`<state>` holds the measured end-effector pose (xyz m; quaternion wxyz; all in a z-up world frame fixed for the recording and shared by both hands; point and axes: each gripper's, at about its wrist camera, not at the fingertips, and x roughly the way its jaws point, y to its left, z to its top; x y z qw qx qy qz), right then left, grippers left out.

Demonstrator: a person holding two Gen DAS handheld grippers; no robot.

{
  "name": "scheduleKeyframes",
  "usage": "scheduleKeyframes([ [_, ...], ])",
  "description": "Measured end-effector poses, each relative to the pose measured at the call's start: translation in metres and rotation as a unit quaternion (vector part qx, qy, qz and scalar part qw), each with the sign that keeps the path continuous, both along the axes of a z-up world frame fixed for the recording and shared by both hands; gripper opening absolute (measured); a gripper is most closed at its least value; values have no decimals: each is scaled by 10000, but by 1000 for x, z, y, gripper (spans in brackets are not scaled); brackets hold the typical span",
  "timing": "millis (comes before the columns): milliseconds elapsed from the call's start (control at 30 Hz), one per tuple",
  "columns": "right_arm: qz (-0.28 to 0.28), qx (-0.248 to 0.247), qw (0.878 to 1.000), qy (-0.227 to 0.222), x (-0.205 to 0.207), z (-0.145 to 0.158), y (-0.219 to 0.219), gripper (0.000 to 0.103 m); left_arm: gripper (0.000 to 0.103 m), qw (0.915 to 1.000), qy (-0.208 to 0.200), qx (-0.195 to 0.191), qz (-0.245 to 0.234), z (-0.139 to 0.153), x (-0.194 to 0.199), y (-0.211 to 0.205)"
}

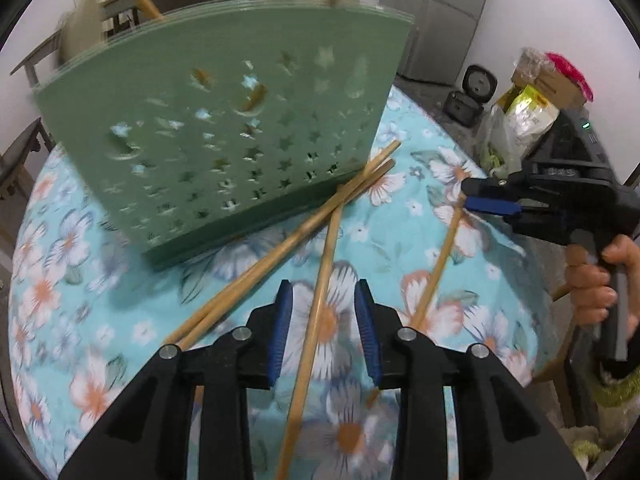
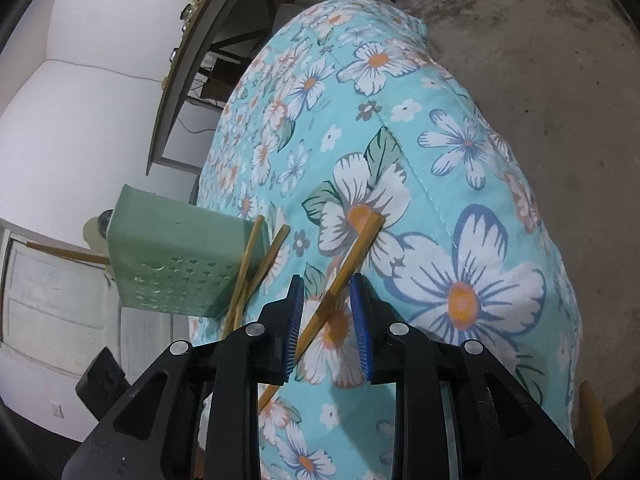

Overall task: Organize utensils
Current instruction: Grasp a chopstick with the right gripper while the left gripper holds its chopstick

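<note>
A green utensil holder (image 1: 224, 136) with star cut-outs stands on the floral tablecloth (image 1: 96, 280), with chopsticks poking out of its top. Several wooden chopsticks lie crossed in front of it. One chopstick (image 1: 320, 300) runs between the fingers of my left gripper (image 1: 324, 292), whose blue pads stand apart from it. At the right my right gripper (image 1: 476, 196) hovers over another chopstick (image 1: 440, 260). In the right wrist view that chopstick (image 2: 356, 252) lies between the jaws of my right gripper (image 2: 326, 286), untouched by the pads. The holder (image 2: 172, 264) is at the left, with two chopsticks (image 2: 256, 260) leaning on it.
A hand (image 1: 592, 288) grips the right tool's handle. Off the table's right edge stand black appliances (image 1: 476, 84), bags (image 1: 528, 112) and a grey cabinet (image 1: 440, 20). Bare concrete floor (image 2: 540, 60) lies beyond the table's rounded edge, and a long bench (image 2: 192, 80) is behind it.
</note>
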<state>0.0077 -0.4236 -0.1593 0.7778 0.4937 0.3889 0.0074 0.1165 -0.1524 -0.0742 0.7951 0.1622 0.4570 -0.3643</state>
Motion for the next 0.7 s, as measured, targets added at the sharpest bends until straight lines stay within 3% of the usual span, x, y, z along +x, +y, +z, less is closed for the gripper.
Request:
scheduleKeyframes([
  [67, -6, -30, 10000, 8, 2, -1, 2, 23, 30, 9999, 10, 124, -26, -8, 2, -7],
  [233, -2, -59, 10000, 45, 5, -5, 4, 12, 12, 9999, 21, 104, 79, -17, 0, -7],
  [333, -5, -36, 10000, 16, 7, -8, 5, 11, 6, 9999, 113, 61, 24, -17, -3, -1],
  [700, 88, 34, 10000, 25, -11, -7, -1, 13, 8, 9992, 302, 94, -238, -12, -26, 9],
])
